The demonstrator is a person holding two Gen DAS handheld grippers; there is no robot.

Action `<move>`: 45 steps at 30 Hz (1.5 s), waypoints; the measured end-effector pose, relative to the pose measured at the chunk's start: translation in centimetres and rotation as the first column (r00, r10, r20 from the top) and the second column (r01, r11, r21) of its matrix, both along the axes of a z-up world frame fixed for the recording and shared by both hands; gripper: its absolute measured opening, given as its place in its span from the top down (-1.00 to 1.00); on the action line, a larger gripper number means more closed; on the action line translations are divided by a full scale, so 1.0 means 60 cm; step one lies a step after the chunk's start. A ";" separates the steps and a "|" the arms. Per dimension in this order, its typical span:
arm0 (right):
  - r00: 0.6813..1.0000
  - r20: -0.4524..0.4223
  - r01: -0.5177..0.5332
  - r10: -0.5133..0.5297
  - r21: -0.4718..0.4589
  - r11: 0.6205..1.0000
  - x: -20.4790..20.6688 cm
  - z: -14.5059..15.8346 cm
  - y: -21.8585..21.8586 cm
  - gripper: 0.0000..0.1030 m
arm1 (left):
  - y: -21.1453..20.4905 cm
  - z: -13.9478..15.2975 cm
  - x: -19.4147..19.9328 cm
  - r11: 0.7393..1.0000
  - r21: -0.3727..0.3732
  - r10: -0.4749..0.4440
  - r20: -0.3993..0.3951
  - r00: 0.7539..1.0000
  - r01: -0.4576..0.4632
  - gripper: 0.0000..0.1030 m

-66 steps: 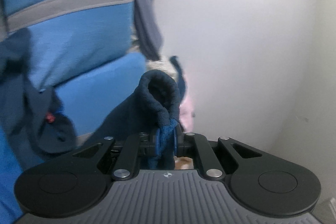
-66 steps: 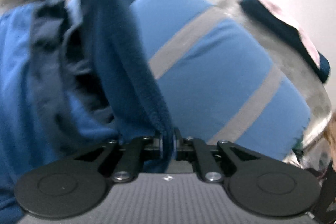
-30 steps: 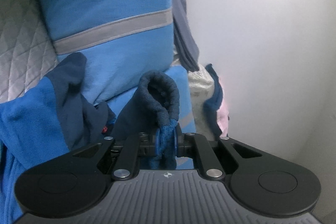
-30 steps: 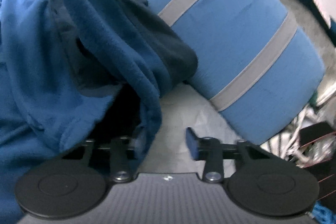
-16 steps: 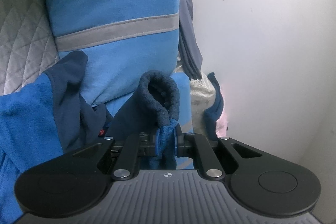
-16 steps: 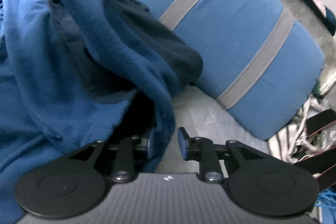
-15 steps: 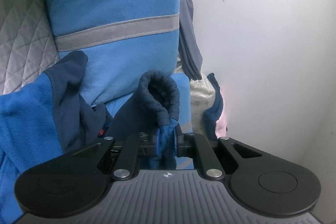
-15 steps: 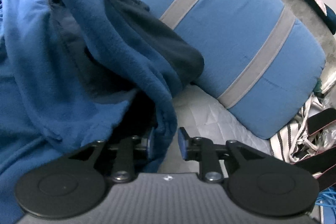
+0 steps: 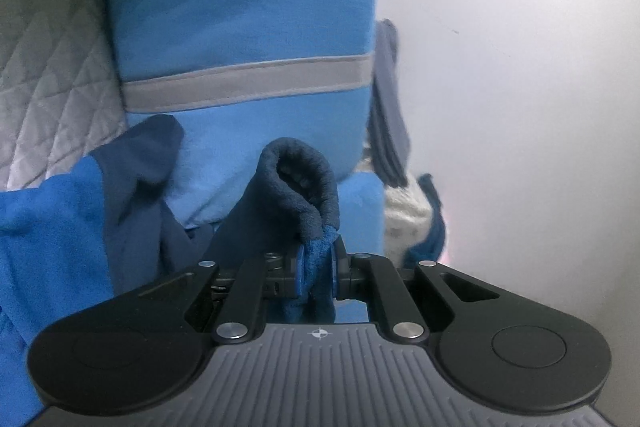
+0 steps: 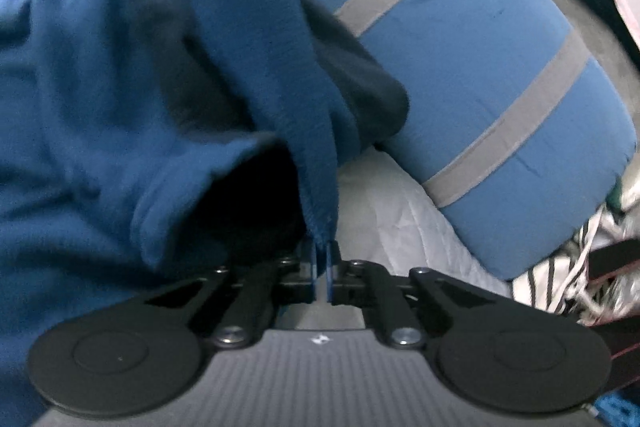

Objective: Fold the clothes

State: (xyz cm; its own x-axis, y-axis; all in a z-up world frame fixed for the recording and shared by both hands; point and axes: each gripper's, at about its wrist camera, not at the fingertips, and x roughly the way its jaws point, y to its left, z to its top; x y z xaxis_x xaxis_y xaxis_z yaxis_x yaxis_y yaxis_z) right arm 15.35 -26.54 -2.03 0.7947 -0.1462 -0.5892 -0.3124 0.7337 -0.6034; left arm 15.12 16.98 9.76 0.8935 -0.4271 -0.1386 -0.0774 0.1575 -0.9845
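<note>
Fleece [image 9: 316, 259] is sitting pinched in my left gripper [image 9: 316, 269], its navy cuff [image 9: 296, 183] curling up before the blue striped pillow [image 9: 244, 27]. Right-side, my right gripper [image 10: 320, 267] is clamping a narrow fleece edge [image 10: 316, 215], the garment draping left beside the pillow [image 10: 500, 67] on the quilted cover [image 10: 384, 203].

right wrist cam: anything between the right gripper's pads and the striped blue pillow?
Right wrist view: the right gripper pinches an edge of the blue fleece garment. Between it and the striped pillow lies only bare white quilted cover.
</note>
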 end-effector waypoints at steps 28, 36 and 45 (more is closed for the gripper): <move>0.996 0.093 -0.013 0.014 -0.003 1.000 0.045 0.060 0.106 0.08 | 0.028 -0.027 0.009 0.990 -0.123 0.063 -0.029 0.998 -0.066 0.78; 0.997 0.063 0.026 -0.031 0.083 0.996 0.067 0.088 0.081 0.84 | 0.017 -0.012 0.002 0.997 -0.063 -0.043 0.025 0.999 0.044 0.78; 0.956 0.192 0.198 -0.221 0.129 0.972 0.072 0.137 -0.001 0.87 | -0.020 0.017 -0.031 0.949 0.191 -0.268 0.078 0.960 0.250 0.77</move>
